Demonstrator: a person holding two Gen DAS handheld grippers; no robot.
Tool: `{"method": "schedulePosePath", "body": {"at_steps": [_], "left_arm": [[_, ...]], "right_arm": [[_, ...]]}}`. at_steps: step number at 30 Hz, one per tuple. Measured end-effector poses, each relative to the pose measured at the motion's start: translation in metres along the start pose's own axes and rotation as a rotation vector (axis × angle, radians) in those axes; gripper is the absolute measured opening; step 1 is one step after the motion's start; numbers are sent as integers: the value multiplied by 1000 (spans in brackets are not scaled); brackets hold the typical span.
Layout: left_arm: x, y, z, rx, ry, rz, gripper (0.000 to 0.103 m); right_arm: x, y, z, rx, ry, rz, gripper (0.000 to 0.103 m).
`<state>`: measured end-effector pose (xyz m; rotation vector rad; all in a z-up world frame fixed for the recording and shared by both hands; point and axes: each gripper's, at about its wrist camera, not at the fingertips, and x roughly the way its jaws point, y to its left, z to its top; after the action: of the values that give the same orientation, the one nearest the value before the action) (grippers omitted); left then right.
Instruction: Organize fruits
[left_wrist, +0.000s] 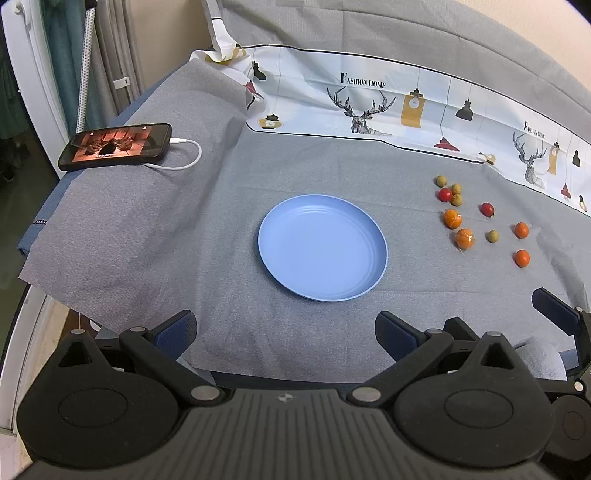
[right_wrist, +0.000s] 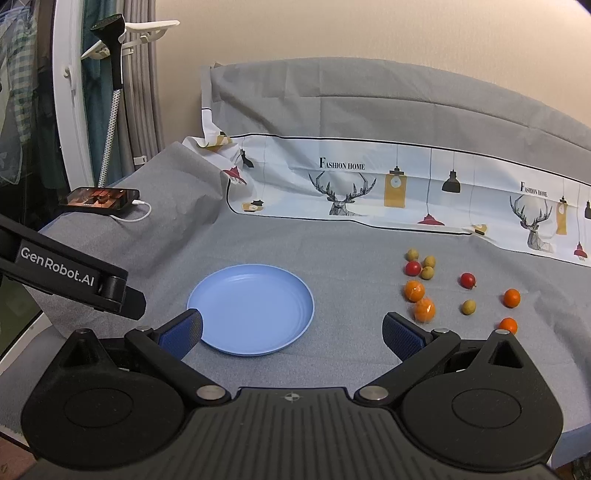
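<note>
A grey cloth (left_wrist: 147, 229) covers the bench and runs up a raised backing at the top of both frames. A white printed sheet (left_wrist: 406, 107) with deer and lamps lies along the far edge. At the upper left of the left wrist view a phone (left_wrist: 116, 146) with a lit screen lies on the cloth, a white cable (left_wrist: 184, 162) plugged into it. Curtains and a white frame stand at the far left.

A light blue plate (left_wrist: 323, 247), round and ridged inside, sits at the middle of the cloth. To its right, well apart from it, small fruits lie scattered: orange ones (left_wrist: 452, 218), red ones (left_wrist: 487, 209) and dull yellow-green ones (left_wrist: 492, 236). Four of them cluster at the far end of the group.

The left gripper (left_wrist: 286, 332) has its fingers spread wide with nothing between them, low in the frame before the plate. The right gripper (right_wrist: 291, 330) likewise has spread fingers around nothing; its left finger (right_wrist: 183, 332) overlaps the plate's near rim in the picture.
</note>
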<state>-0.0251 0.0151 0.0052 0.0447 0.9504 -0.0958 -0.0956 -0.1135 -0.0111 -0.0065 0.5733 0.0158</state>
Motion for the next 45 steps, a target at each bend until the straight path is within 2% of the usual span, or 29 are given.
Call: {"method": "schedulePosePath", "body": {"at_steps": [15, 21, 26, 33, 36, 39, 42, 45], "left_arm": [[-1, -2, 0, 4, 6, -6, 103], [7, -22, 7, 28, 31, -23, 103], [30, -62, 28, 81, 61, -41, 103], [97, -148, 86, 177, 96, -90, 103], [140, -193, 116, 220, 104, -90, 103], [190, -231, 144, 238, 149, -100, 103], [241, -260, 165, 244, 207, -99, 103], [285, -285, 181, 259, 249, -79, 103]], "right_arm": [[-4, 0, 1, 5, -20, -15, 103], [0, -25, -1, 50, -49, -127, 103], [20, -84, -14, 181, -26, -284, 103], [76, -191, -36, 377, 24, -491, 103], [114, -234, -44, 427, 57, -555, 103], [158, -273, -50, 491, 90, -615, 103], [203, -304, -58, 508, 138, -637, 103], [236, -326, -67, 487, 201, -614, 103]]}}
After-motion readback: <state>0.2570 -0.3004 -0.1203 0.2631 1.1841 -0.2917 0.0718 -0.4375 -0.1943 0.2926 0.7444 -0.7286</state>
